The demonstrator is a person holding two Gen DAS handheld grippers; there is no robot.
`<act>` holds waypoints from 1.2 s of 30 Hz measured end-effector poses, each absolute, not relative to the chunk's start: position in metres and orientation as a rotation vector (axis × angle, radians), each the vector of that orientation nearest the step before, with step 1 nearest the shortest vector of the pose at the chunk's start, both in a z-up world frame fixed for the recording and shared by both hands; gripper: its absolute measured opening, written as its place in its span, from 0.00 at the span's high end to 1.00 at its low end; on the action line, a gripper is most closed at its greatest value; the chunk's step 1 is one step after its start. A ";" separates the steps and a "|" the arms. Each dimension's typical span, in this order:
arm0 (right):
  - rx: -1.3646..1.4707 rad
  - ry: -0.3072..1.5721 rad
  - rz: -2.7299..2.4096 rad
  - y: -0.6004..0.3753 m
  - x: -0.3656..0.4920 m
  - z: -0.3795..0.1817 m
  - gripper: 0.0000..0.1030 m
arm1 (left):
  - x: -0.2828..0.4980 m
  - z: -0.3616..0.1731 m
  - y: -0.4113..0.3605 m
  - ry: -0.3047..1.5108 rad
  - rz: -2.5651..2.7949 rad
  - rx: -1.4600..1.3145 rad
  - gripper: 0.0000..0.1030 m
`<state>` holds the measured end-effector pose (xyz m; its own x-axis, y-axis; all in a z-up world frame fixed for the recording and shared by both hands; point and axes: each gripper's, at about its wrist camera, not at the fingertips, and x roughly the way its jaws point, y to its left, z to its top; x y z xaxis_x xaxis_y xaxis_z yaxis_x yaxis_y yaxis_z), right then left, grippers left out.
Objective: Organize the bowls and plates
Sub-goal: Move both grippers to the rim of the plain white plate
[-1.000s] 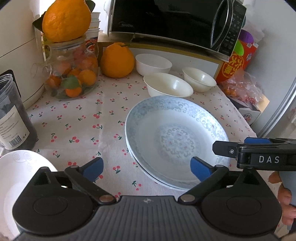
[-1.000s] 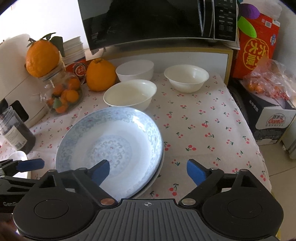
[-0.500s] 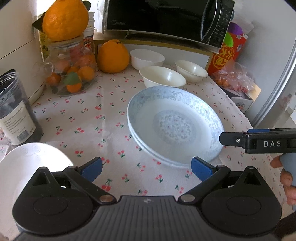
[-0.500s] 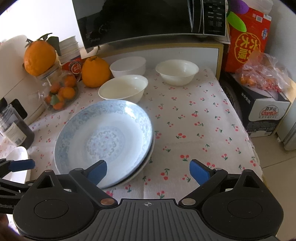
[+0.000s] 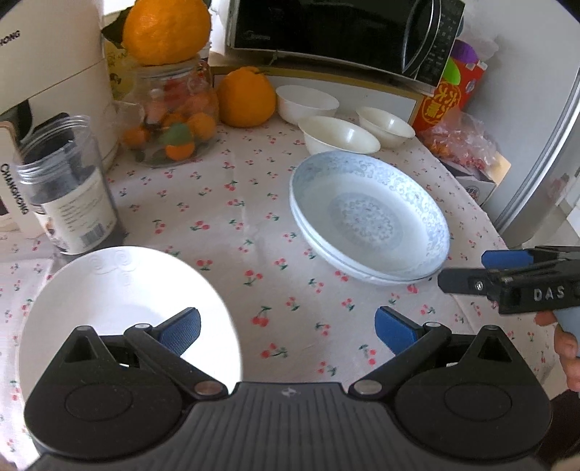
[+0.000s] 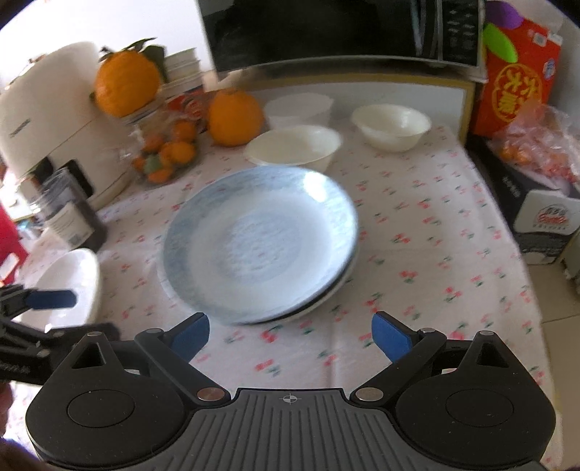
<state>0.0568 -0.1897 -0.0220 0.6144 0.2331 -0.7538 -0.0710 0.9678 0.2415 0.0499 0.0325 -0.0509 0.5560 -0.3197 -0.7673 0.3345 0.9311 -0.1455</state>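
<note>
Two blue-patterned plates (image 5: 369, 217) sit stacked in the middle of the cherry-print tablecloth; they also show in the right wrist view (image 6: 261, 239). A plain white plate (image 5: 119, 290) lies at the near left, under my left gripper's left finger; its edge shows in the right wrist view (image 6: 72, 279). Three white bowls (image 5: 339, 136) (image 5: 306, 103) (image 5: 386, 125) stand at the back. My left gripper (image 5: 286, 331) is open and empty above the cloth. My right gripper (image 6: 290, 335) is open and empty, in front of the plate stack.
A glass jar of small oranges (image 5: 170, 123) with a big orange on top, another orange (image 5: 246, 96), a dark plastic jar (image 5: 69, 195) and a white appliance (image 5: 47, 65) stand at the left. A microwave (image 5: 340, 32) is behind. A red box (image 6: 518, 79) and bagged fruit (image 6: 536, 152) are right.
Both grippers have pulled back and up from the plate stack, which now looks farther away. The left view has swung left, bringing the white plate more into view.
</note>
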 end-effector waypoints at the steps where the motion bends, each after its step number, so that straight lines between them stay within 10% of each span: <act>1: 0.195 0.896 0.189 -0.185 0.055 -0.021 0.05 | 0.050 -0.050 0.035 0.903 -0.385 0.024 0.01; 25: 0.190 0.747 0.338 -0.082 0.046 -0.003 0.05 | 0.082 -0.057 0.128 0.871 -0.173 0.111 0.02; 36: 0.158 0.805 0.429 -0.027 0.048 -0.024 0.05 | 0.080 -0.070 0.146 0.899 -0.208 0.110 0.21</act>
